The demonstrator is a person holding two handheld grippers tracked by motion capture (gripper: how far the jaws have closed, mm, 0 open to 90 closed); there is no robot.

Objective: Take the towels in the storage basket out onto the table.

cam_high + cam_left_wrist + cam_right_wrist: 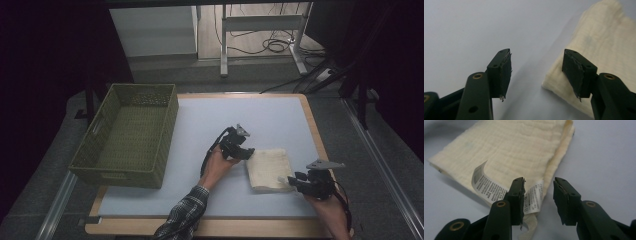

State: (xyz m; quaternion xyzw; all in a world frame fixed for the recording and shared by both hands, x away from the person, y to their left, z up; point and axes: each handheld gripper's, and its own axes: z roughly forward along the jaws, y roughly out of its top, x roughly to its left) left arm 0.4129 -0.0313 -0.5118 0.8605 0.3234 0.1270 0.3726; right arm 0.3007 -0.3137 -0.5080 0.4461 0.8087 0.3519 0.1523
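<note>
Both grippers work at a folded cream cloth (270,168) lying on the pale mat (235,115), toward 4 o'clock of the mat's middle. Left gripper (245,152) sits at the cloth's 9 o'clock edge, near its far corner. In the left gripper view its jaws stand apart with bare mat between them; one pad (574,72) hangs over the cloth's edge (599,50), the other (504,72) is over the mat, and neither presses on anything.

Right gripper (294,181) is at the cloth's 5 o'clock corner, held by a hand (327,210) coming in from the bottom. In the right gripper view its jaws are also apart, nothing clamped. A white printed label (489,187) curls up from the cloth's (516,150) near corner; one pad (517,195) stands in front of the label, whether touching it I cannot tell, and the other (562,200) is clear over the mat.

A green woven basket (100,150) stands at 9 o'clock of the cloth, well apart, on the mat's left edge. The left hand (217,167) shows a plaid sleeve (185,212).
</note>
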